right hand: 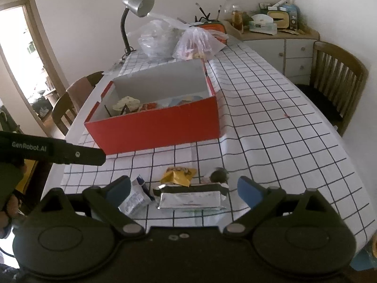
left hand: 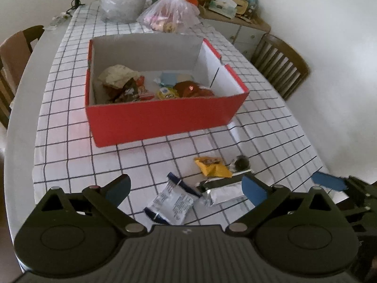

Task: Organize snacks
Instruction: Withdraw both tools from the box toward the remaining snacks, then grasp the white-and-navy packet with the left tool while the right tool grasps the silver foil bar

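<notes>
Snacks (right hand: pixel 192 199) lie loose on the table (right hand: pixel 271 127) between both grippers' wide-open, empty fingers (right hand: pixel 247 192), so closing together, left gripper (left hand: pixel 186 187) and right gripper (right hand: pixel 183 189) might collide or scatter packets.

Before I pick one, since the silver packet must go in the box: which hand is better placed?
Probably right: the right gripper, open, frames the silver packet. The left gripper frames the white packet.
</notes>
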`<state>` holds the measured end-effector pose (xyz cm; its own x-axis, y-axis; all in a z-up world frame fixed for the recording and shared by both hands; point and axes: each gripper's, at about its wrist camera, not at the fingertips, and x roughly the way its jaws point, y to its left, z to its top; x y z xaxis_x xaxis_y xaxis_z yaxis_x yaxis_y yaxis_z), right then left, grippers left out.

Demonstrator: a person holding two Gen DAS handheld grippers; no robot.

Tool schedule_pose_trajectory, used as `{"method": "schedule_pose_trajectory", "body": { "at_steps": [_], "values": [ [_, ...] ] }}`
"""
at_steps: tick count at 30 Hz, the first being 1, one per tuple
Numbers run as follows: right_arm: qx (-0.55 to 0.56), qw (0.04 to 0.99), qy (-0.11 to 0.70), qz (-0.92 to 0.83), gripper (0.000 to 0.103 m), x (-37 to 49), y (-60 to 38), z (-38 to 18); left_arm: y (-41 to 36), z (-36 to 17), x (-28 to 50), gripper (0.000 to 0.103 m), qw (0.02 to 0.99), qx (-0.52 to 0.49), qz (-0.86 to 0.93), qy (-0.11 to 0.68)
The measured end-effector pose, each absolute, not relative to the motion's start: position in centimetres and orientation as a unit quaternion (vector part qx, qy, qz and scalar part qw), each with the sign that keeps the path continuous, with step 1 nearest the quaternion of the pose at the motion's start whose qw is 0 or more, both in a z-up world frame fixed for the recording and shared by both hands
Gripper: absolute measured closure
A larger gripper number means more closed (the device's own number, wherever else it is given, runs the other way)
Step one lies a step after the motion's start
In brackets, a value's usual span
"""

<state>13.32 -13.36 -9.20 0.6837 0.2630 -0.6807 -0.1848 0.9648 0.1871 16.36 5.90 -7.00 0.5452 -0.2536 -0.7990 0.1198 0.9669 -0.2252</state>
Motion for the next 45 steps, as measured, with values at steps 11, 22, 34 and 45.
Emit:
{"method": "schedule_pose_trajectory", "body": {
  "at_steps": [11,22,34,45],
  "values": [
    [-0.029,0.899,0.404,0.168,0.006,15.4,-11.8,-11.4,7.7,-10.8,15.9,0.002,0.863,-0.065,-0.052,0.499],
    [-0.171,0.842,0.427,0.283,0.007,18.7,-9.3,-14.6,5.3,-14.3,17.1,0.002,0.835,0.015,-0.131,0.535],
    [-0.249,0.777,0.448,0.366,0.025,22.4,-9.0,-17.5,2.7,-16.7,20.3,0.003,0.813,0.067,-0.175,0.551],
    [-0.267,0.745,0.458,0.405,0.043,23.0,-8.6,-18.3,2.3,-17.0,20.7,0.021,0.807,0.07,-0.187,0.556]
  ]
}}
